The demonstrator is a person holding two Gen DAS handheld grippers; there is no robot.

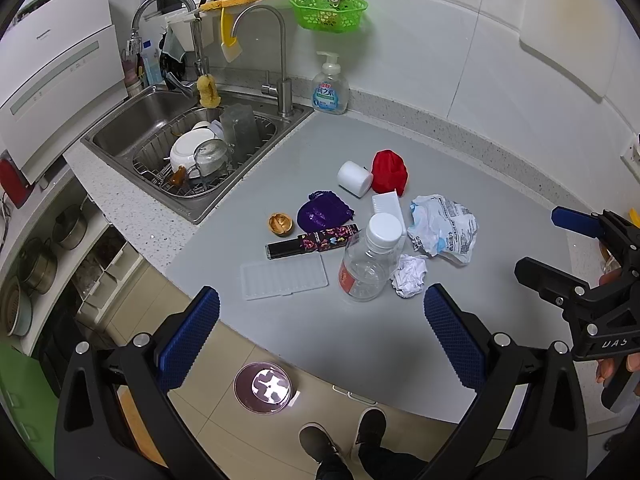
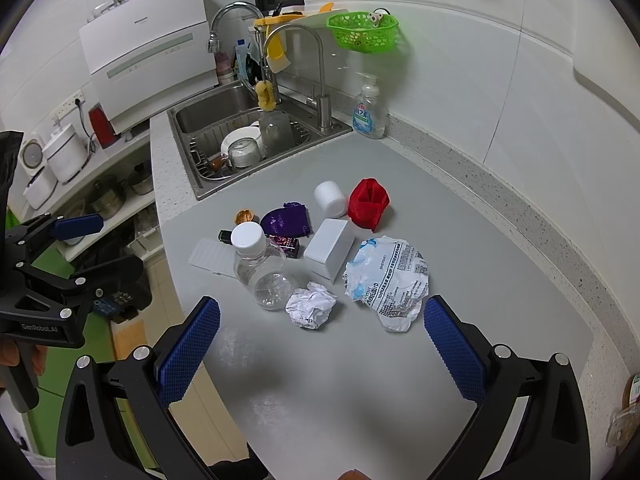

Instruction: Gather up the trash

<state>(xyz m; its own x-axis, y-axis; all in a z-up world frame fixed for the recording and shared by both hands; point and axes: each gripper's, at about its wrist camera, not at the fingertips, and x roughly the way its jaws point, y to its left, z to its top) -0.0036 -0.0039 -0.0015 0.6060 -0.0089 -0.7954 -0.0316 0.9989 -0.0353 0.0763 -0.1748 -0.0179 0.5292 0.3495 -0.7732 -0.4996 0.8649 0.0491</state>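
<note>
- The grey, smooth countertop mat (image 2: 360, 380) carried a loose heap of litter near its middle, well apart from the steel sink (image 1: 132, 120) at its far left corner; the heap seemed laid out for picking.
- The crumpled white printed plastic wrapper (image 2: 386, 280) lay nearest the right edge, thin and creased, probably easy to pinch by a fold.
- The clear, empty plastic bottle with a white screw cap (image 2: 260, 268) lay tilted toward the near edge, hard and slippery, likely to roll.
- The white foam block (image 2: 330, 248) stood just behind it, beside a red crumpled cloth-like piece (image 2: 368, 204) and a white foam cylinder (image 2: 330, 198).
- The purple shiny pouch (image 1: 324, 212) sat toward the sink side, soft.
- The small ball of crumpled white paper (image 2: 311, 306) lay closest to the near edge, just beside the bottle.
- The left gripper (image 1: 320, 332) hovered over the near edge, jaws spread, holding nothing.
- The right gripper (image 2: 320, 340) hovered above the paper ball, jaws also spread and empty, judged ready for a first pick.
</note>
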